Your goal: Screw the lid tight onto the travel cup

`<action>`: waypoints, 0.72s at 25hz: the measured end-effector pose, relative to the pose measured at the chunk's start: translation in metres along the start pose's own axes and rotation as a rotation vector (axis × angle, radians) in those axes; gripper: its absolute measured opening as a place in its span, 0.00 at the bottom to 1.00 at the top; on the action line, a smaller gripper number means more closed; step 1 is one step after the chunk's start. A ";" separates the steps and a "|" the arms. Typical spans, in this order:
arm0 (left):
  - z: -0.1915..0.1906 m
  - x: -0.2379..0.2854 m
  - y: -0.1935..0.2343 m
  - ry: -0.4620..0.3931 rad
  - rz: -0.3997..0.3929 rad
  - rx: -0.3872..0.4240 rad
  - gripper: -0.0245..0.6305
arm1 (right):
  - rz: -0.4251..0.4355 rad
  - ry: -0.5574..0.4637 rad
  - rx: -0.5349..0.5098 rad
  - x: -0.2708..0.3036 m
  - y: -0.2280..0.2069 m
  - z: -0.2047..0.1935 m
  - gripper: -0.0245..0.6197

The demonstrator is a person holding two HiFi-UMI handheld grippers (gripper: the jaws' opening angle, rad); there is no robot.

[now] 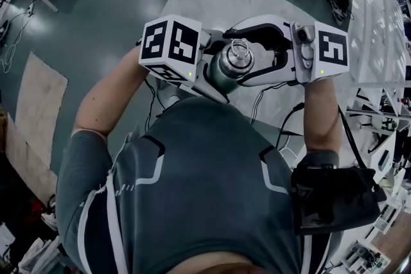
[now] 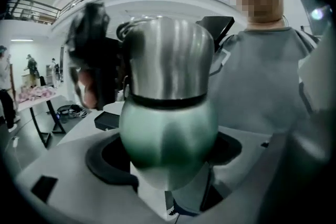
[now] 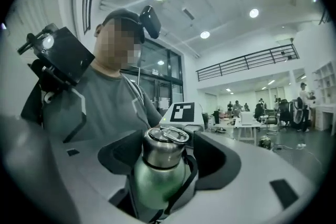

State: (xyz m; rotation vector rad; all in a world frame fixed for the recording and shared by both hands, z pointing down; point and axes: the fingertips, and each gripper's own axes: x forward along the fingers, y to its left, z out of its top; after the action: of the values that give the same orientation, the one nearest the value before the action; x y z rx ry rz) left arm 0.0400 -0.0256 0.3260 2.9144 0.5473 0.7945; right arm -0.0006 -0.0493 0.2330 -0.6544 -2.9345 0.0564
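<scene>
Black cables [image 1: 260, 102] lie on the pale table [image 1: 218, 0].

Your cup [image 3: 156, 183]: glossy green metal body, brushed steel lid [image 3: 165, 148]. Fingers [image 3: 254, 178]: smooth matt grey plastic.

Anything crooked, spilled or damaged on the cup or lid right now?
Nothing stands out. The lid sits square on the travel cup; no spill or dent shows. The right gripper stands open around the lid.

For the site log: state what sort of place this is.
Probably a large lab or workshop hall: a mezzanine railing, worktables with gear, and cables on a polished floor.
</scene>
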 end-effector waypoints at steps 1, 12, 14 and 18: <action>0.000 0.002 -0.004 0.006 -0.017 0.013 0.63 | 0.024 -0.002 0.000 0.002 0.002 0.000 0.53; -0.033 -0.008 0.063 0.089 0.381 -0.147 0.63 | -0.352 -0.020 -0.034 -0.008 -0.045 -0.017 0.48; -0.054 -0.015 0.086 0.154 0.536 -0.198 0.63 | -0.545 0.010 -0.006 -0.014 -0.063 -0.034 0.48; -0.069 -0.015 0.095 0.197 0.581 -0.212 0.63 | -0.633 0.035 0.016 -0.015 -0.070 -0.047 0.48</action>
State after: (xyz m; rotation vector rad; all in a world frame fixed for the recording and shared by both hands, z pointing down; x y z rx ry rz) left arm 0.0232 -0.1211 0.3935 2.8199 -0.3843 1.1198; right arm -0.0104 -0.1191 0.2823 0.2891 -2.9511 0.0031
